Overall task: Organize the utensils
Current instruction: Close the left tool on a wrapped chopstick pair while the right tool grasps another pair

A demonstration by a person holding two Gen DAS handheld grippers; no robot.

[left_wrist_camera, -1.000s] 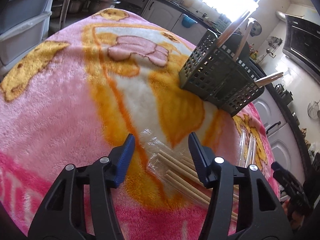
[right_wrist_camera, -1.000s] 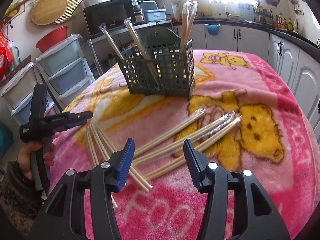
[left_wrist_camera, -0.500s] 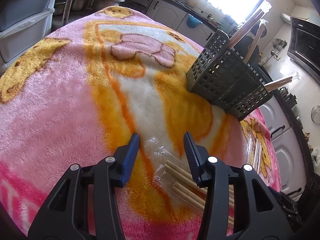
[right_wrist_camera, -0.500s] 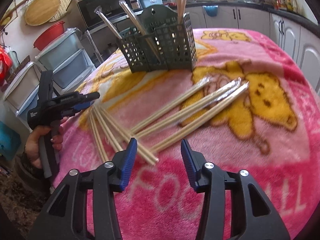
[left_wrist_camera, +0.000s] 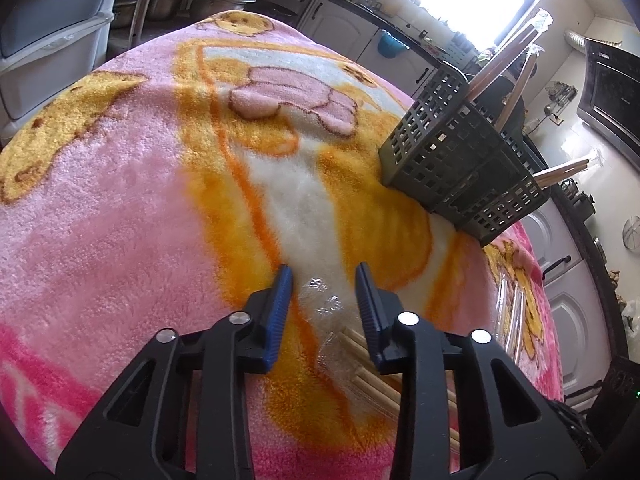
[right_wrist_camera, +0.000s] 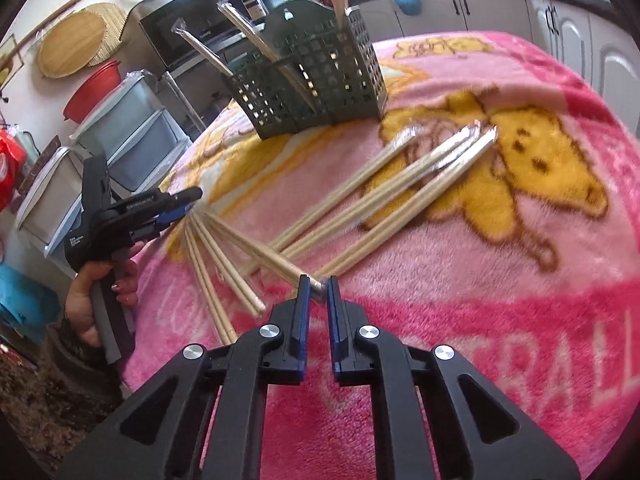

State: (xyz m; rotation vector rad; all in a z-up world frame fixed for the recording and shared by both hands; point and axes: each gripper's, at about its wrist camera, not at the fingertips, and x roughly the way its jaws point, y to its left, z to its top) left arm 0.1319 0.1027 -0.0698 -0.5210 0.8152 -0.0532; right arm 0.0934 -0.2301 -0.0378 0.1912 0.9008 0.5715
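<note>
Several pairs of wrapped wooden chopsticks (right_wrist_camera: 384, 188) lie scattered on a pink blanket. A dark green slotted utensil basket (right_wrist_camera: 316, 76) stands behind them with several pairs upright in it; it also shows in the left wrist view (left_wrist_camera: 460, 168). My right gripper (right_wrist_camera: 316, 284) is shut on the near end of one chopstick pair (right_wrist_camera: 256, 248). My left gripper (left_wrist_camera: 324, 276) is open over the clear wrapper ends of another group of chopsticks (left_wrist_camera: 372, 368); it also shows at the left of the right wrist view (right_wrist_camera: 188, 200).
The pink blanket (left_wrist_camera: 120, 220) covers the whole table. Stacked plastic drawers (right_wrist_camera: 132, 136) and a red tub (right_wrist_camera: 92, 88) stand beyond the table's left edge. Kitchen cabinets (right_wrist_camera: 580, 36) line the far wall.
My right gripper has moved down to the chopsticks and shut on the end of one pair. My left gripper has narrowed somewhat and moved forward over the wrapper ends.
</note>
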